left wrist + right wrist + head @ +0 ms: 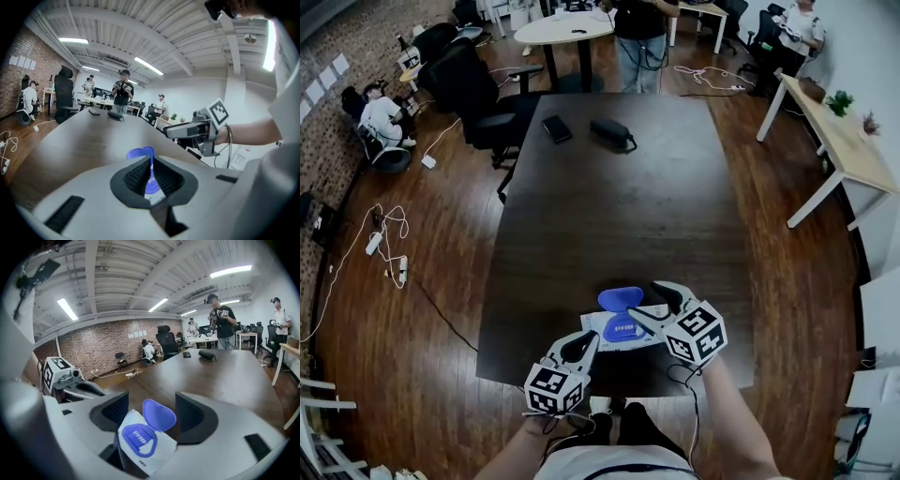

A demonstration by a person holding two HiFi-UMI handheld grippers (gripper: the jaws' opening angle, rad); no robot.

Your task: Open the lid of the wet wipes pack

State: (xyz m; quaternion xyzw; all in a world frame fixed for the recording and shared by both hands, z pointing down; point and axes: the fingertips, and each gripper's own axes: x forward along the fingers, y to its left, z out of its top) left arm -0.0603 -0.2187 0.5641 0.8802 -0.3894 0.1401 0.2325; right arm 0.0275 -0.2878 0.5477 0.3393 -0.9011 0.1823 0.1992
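Note:
The white wet wipes pack (623, 330) lies near the front edge of the dark table (619, 206). Its blue lid (620, 299) stands flipped up and open. In the right gripper view the lid (159, 414) tilts back above the blue dispensing frame (139, 440). My left gripper (584, 341) is at the pack's left edge; in its own view the left gripper (151, 165) is shut on the thin edge of the pack. My right gripper (655, 305) hovers over the pack's right side. Its jaws (151, 411) stand wide open around the lid, touching nothing.
A black phone (556, 128) and a black pouch (613, 134) lie at the table's far end. Black office chairs (478, 89) stand at the far left. A person (639, 37) stands beyond the table. A white desk (844, 141) is at the right.

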